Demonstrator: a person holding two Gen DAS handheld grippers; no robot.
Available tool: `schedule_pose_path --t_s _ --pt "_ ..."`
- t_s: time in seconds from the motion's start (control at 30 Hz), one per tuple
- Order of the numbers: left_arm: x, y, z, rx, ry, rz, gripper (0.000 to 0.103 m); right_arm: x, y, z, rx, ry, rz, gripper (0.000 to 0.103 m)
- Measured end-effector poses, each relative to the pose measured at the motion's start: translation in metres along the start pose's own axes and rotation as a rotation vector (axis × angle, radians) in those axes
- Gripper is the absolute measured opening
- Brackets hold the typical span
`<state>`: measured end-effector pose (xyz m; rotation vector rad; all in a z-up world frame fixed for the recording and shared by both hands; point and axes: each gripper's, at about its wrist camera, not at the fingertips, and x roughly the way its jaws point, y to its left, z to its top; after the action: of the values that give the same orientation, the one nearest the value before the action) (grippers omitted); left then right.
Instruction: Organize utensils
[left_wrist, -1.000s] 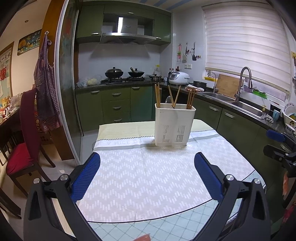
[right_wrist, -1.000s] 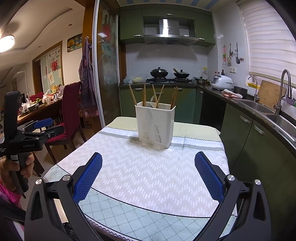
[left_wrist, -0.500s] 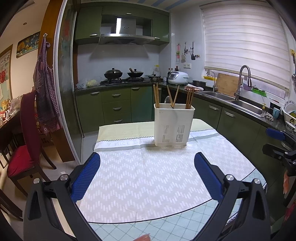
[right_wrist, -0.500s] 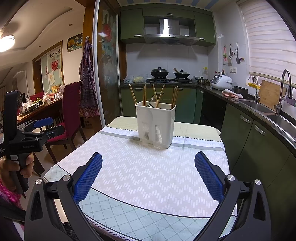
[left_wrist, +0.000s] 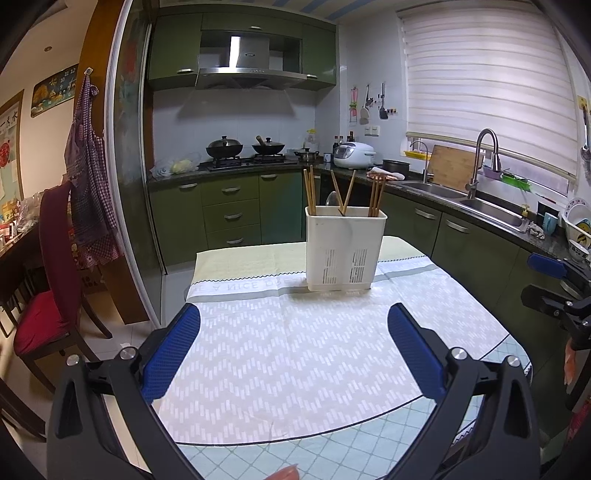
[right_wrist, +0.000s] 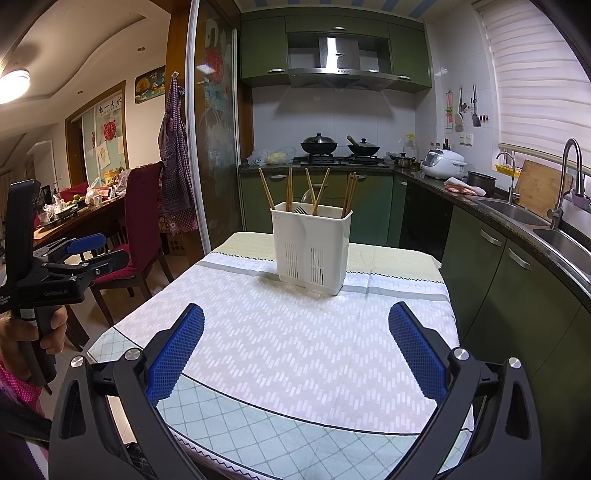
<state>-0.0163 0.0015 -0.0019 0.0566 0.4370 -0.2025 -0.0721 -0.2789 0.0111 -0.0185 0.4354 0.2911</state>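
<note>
A white utensil holder (left_wrist: 345, 249) stands upright toward the far end of the table (left_wrist: 295, 448), on the patterned white cloth (left_wrist: 295, 354) near its grey band, its slotted wall facing the cameras. Wooden chopsticks (left_wrist: 309, 190) rise from it with their long axes near vertical — one group at the left straight up, a pair in the middle crossing in a V, a bundle at the right leaning slightly. In the right wrist view the chopsticks (right_wrist: 289, 188) fan out the same way above the holder (right_wrist: 311, 248), and a metal utensil shows between them, too small to name. The left gripper (left_wrist: 293, 325) hangs above the near part of the cloth with its blue-padded fingers (left_wrist: 173, 350) wide apart and nothing between them; the right gripper (right_wrist: 295, 325) is spread just as wide, also empty, well short of the holder. Beyond the table lies a kitchen with green cabinets (left_wrist: 229, 214), two woks on a stove (left_wrist: 242, 146), a range hood (left_wrist: 249, 62), a sink (left_wrist: 491, 212) under a blinded window — and a red-cushioned chair (left_wrist: 44, 280) at the left.
</note>
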Motion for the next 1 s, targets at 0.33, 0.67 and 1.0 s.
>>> schedule_pose_path --t_s 0.33,0.67,1.0 --pt "0.002 0.003 0.001 -0.001 0.007 -0.005 0.097 0.001 0.000 0.000 0.000 0.001 0.001 0.099" --pt "0.012 0.006 0.003 -0.028 0.032 -0.047 0.097 0.005 -0.001 -0.004 0.000 0.007 0.006 0.099" --pt "0.022 0.006 -0.001 -0.019 0.024 -0.026 0.097 0.014 -0.005 -0.008 0.002 0.019 0.008 0.099"
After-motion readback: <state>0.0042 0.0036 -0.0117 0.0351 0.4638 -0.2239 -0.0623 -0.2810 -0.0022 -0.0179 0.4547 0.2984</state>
